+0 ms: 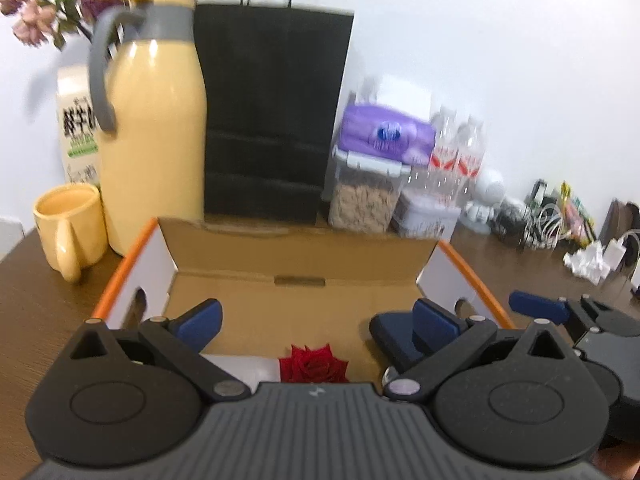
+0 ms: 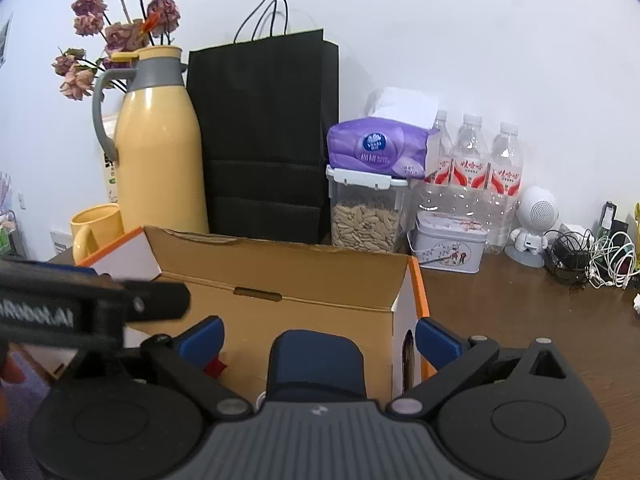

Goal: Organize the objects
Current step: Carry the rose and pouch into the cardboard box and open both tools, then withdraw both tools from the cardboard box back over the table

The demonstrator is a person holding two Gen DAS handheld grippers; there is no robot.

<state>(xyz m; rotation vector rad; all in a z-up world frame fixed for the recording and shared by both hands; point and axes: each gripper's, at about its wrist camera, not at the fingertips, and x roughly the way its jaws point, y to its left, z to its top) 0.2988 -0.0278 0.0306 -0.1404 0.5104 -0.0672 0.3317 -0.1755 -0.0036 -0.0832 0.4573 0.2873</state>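
Observation:
An open cardboard box [image 1: 304, 264] with orange-edged flaps stands on the brown table. Inside it lie a red rose [image 1: 314, 366] with a white part beside it and a dark blue case [image 1: 394, 340]. My left gripper [image 1: 318, 320] hovers open over the box's near side, nothing between its pads. In the right wrist view my right gripper [image 2: 318, 340] is open above the dark blue case [image 2: 316, 364], whose sides stand apart from both pads. The box [image 2: 280, 276] fills the middle of that view, and a red scrap [image 2: 216, 366] shows by the left pad.
Behind the box stand a yellow thermos jug [image 2: 156, 148], a yellow mug [image 1: 70, 226], a black paper bag [image 2: 264, 136], a seed jar [image 2: 366, 220] under a purple tissue pack [image 2: 376, 148], water bottles [image 2: 470, 168], a tin [image 2: 450, 246] and tangled cables [image 2: 592, 252].

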